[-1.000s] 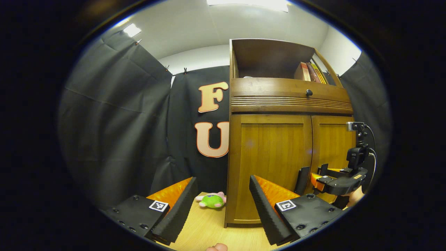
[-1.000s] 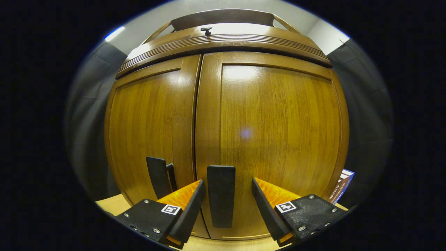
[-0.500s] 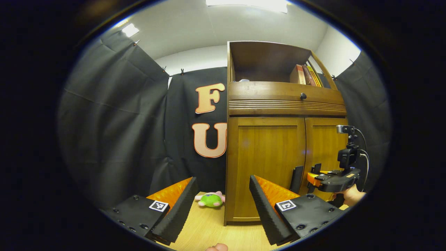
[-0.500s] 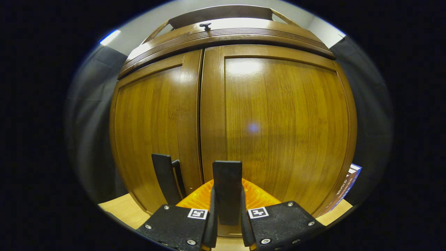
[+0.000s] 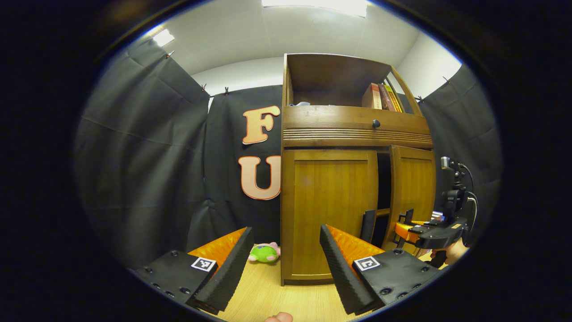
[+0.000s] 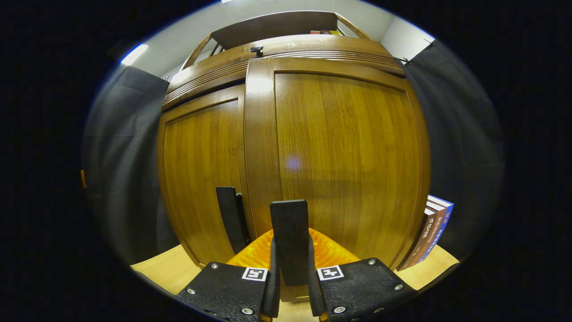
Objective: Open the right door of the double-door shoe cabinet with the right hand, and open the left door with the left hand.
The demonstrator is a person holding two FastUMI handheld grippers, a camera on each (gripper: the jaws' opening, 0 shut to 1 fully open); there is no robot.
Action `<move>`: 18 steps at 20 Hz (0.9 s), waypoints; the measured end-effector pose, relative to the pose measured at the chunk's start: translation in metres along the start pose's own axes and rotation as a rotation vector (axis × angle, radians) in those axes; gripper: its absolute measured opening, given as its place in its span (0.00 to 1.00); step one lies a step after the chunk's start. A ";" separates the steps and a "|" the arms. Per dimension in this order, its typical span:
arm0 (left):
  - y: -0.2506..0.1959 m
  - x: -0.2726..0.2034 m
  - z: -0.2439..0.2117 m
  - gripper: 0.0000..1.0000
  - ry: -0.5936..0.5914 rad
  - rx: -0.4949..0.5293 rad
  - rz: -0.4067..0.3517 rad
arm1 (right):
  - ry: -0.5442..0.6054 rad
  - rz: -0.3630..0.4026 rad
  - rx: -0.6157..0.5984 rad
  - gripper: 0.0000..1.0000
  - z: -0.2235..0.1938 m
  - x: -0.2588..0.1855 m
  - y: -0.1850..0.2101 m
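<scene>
the shoe cabinet [image 5: 330, 214] stands on the wooden table [image 5: 268, 297]. the right gripper [image 6: 291, 286] has its jaws closed on the right door handle [image 6: 289, 239], a flat black upright bar, both fingers pressing on its sides. in the left gripper view the right door [image 5: 413, 188] stands partly ajar, with a dark gap between it and the left door [image 5: 330, 210], which is shut. the left door handle [image 5: 368, 225] is free. the left gripper [image 5: 283, 264] hangs in front of the cabinet's left edge with its jaws wide and holding nothing.

step in hand, as judged: swinging the right door open.

- pull along the arc of the hinge on the door's outer edge, not straight back; a straight pull is likely to twist the handle out of the jaws.
- let the gripper turn with the door so the fingers stay flat on the bar.
- mind the books [image 6: 431, 230] standing just beside the cabinet on the right; the door may sweep toward them.
- bring the left gripper toward the left door handle, jaws kept wide until they straddle the bar.
</scene>
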State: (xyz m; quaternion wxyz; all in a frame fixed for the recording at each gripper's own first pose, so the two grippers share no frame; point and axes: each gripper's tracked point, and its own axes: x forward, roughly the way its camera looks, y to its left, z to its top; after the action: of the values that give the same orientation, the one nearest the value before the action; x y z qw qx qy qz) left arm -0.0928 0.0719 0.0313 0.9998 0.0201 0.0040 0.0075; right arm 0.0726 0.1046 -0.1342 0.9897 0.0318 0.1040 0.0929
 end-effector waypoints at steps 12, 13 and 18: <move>-0.047 -0.009 0.000 0.96 0.008 -0.003 -0.064 | 0.034 -0.023 -0.003 0.26 0.001 -0.071 -0.035; -0.053 -0.009 0.000 0.96 0.009 -0.001 -0.071 | 0.037 -0.028 -0.003 0.36 0.001 -0.077 -0.038; -0.083 -0.005 0.006 0.96 -0.003 -0.006 -0.111 | 0.038 -0.065 0.009 0.24 0.001 -0.105 -0.063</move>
State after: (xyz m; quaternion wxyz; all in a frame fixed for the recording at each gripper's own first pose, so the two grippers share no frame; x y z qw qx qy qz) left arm -0.0961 -0.0117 0.0337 0.9987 0.0171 0.0035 -0.0480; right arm -0.0173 0.0224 -0.1177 0.9899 0.0308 0.1243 0.0609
